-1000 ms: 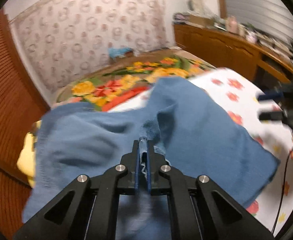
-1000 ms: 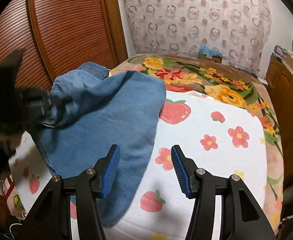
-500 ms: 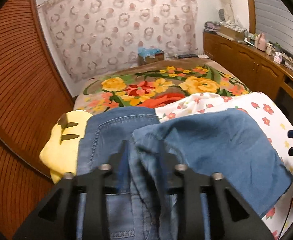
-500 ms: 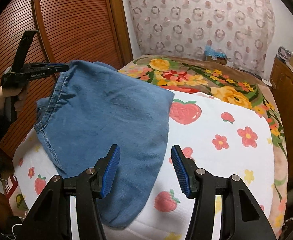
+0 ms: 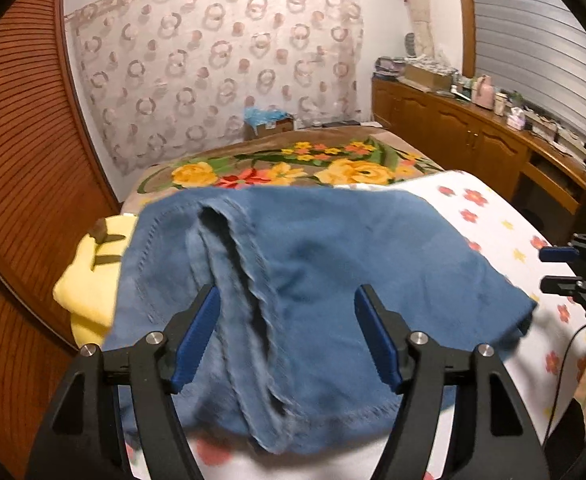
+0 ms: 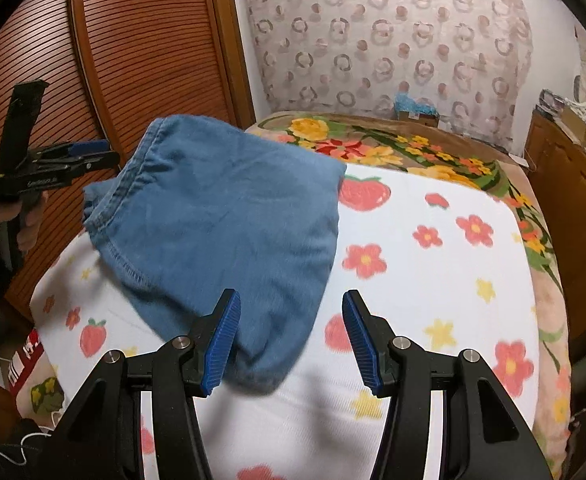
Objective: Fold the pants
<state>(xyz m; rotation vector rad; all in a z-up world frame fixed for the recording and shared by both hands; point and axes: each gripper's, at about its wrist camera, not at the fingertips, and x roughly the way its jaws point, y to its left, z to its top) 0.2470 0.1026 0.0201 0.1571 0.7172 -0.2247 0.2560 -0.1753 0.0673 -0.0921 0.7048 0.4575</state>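
1. Two views are all we have, and both blur the pants point(image 5: 333, 280), so we cannot make out the stitching clearly or tell waistband from leg hem.
2. We cannot tell how many layers lie in the bundle; the black frames of each tool cover its near edge in both views.
3. The yellow cushion point(image 5: 89, 280) is half hidden behind the denim's left edge, and the floral blanket point(image 5: 301, 168) is cut off by the denim's far edge.
4. In the left wrist view our left tool point(image 5: 285, 336) has its blue pads standing well apart; its jaws have just been opening. A raised fold of the pants runs between them, but neither pad presses on it.
5. Our right tool point(image 6: 289, 340) is also parted, gripping nothing; the near corner of the pants lies by its left pad, seemingly below it.
6. From the right wrist view, we see the left tool point(image 6: 93, 152) just beside the pants' upper left edge, apart from the cloth, held in a hand point(image 6: 21, 220).
7. The pants rest folded on the white flowered cover point(image 6: 433, 260) of the bed.
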